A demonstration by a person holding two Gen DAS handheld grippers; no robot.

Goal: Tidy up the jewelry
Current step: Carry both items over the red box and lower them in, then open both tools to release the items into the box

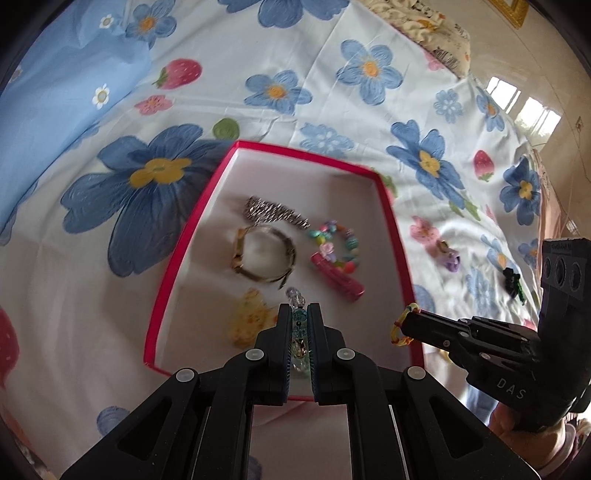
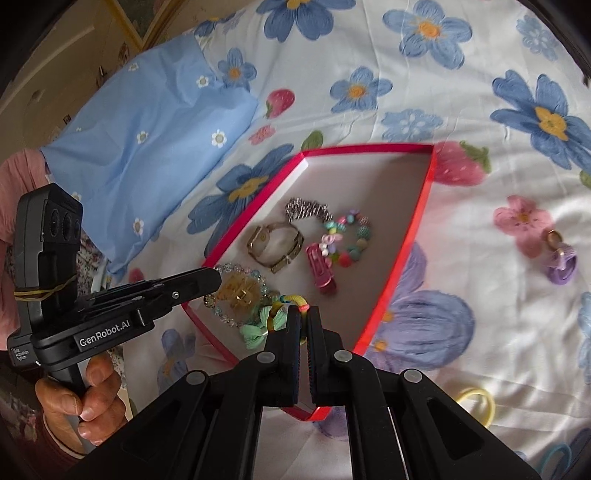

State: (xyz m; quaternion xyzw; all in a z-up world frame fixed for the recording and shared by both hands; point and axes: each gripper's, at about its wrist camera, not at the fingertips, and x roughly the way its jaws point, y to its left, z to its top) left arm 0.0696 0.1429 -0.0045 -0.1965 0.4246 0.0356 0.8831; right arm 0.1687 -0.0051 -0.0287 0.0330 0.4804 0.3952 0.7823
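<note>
A bed sheet (image 1: 229,66) fills nearly the whole view, white cloth printed with big blue flowers, small pink blossoms and red strawberries, lightly creased. At the upper left of the left wrist view lies a plain light-blue pillow (image 1: 55,122) dotted with little white daisies. At the top right a second, cream patterned pillow (image 1: 439,33) sits at the bed's edge, with a gilt picture frame (image 1: 511,13) beyond it. Down the right side a glossy pale floor (image 1: 554,147) reflects a bright window (image 1: 524,107). Daylight is soft and even.
</note>
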